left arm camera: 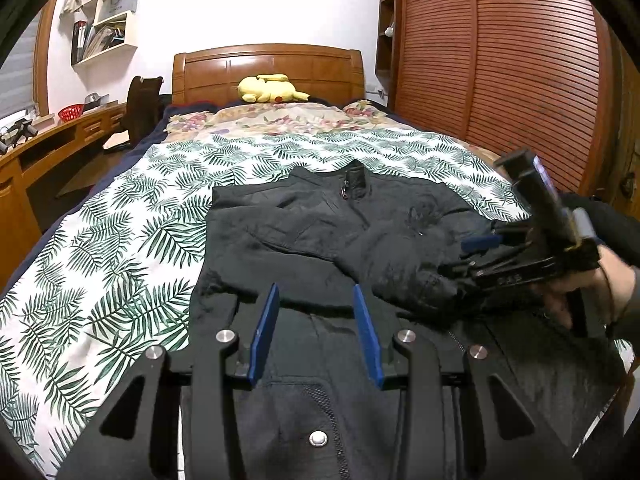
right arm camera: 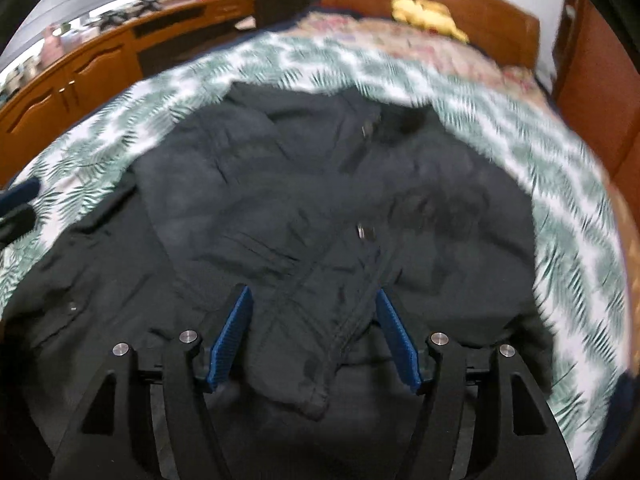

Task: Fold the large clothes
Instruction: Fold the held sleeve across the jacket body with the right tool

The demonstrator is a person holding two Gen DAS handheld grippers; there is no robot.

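**Jacket spread on the bed, both grippers over it**

The black jacket [left arm camera: 320,232] lies mid-frame on the leaf-print bedspread [left arm camera: 100,272]. The left gripper [left arm camera: 316,296] hovers at lower centre, jaws partly apart, empty. The right gripper [right arm camera: 314,300] stands wide, a sleeve cuff [right arm camera: 316,396] lying loose between its pads.

Both views are being aimed from the bed's foot toward the headboard [left arm camera: 268,72], the right one steeper and nearer; the black jacket [left arm camera: 320,232] is being shared.
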